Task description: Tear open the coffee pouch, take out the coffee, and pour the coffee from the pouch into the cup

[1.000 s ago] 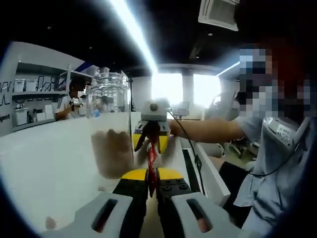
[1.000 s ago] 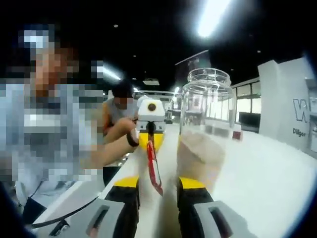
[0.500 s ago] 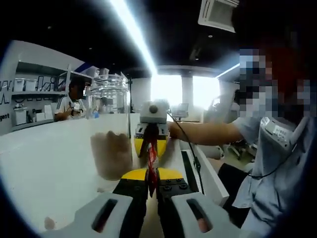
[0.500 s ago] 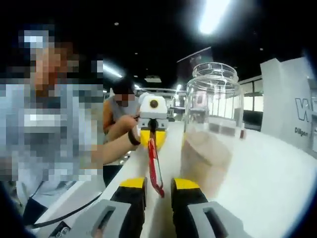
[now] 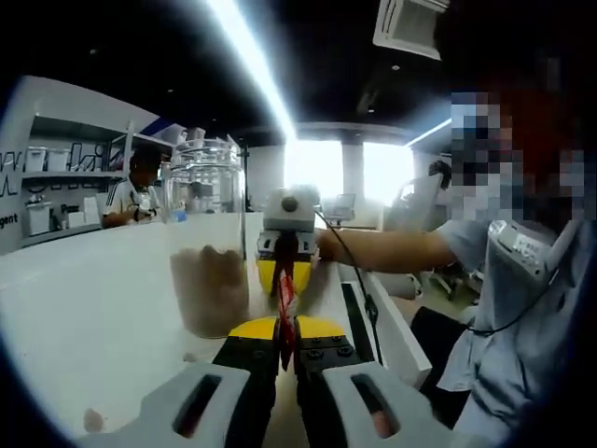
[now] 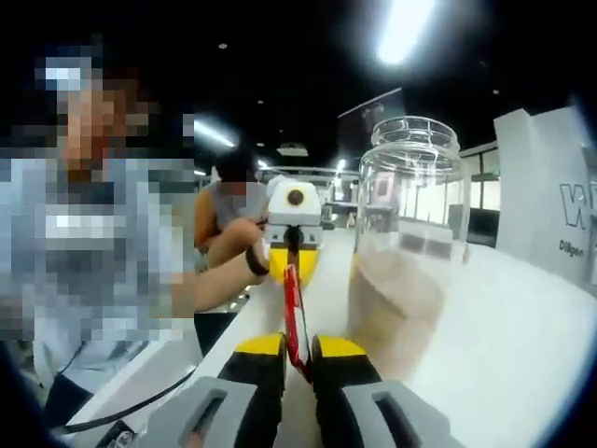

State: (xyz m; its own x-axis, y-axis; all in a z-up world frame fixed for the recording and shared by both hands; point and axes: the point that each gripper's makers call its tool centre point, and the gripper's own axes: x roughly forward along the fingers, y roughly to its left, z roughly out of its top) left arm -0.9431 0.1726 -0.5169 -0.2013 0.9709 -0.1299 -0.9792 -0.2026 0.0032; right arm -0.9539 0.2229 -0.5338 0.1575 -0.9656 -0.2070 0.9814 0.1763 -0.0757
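Stretching between the two grippers, the red pouch (image 5: 285, 301) hangs as a thin strip above the white bench (image 5: 93, 308), just beside the glass jar (image 5: 207, 238). In the left gripper view, the left gripper (image 5: 286, 334) has its yellow-tipped fingers (image 5: 250, 329) pressed together on the pouch's near end, while the right gripper (image 5: 286, 268) faces it and pinches the far end. In the right gripper view the same pouch (image 6: 292, 308) runs from the right gripper (image 6: 298, 352), whose fingers (image 6: 340, 348) are nearly together with the strip caught between them, across to the left gripper (image 6: 293, 264), held by a hand (image 6: 239, 245). The jar (image 6: 410, 243) stands upright on the bench (image 6: 504, 317), open at the top, with brown powder filling its lower part. It is near the pouch but not touching it. Behind the jar, in the left gripper view, a person (image 5: 129, 189) stands at shelves (image 5: 65, 173). The person holding the grippers sits at the bench edge in a light blue shirt (image 5: 508, 308), a black cable (image 5: 359, 280) trailing from the right gripper. A long ceiling light (image 5: 247, 51) runs overhead.
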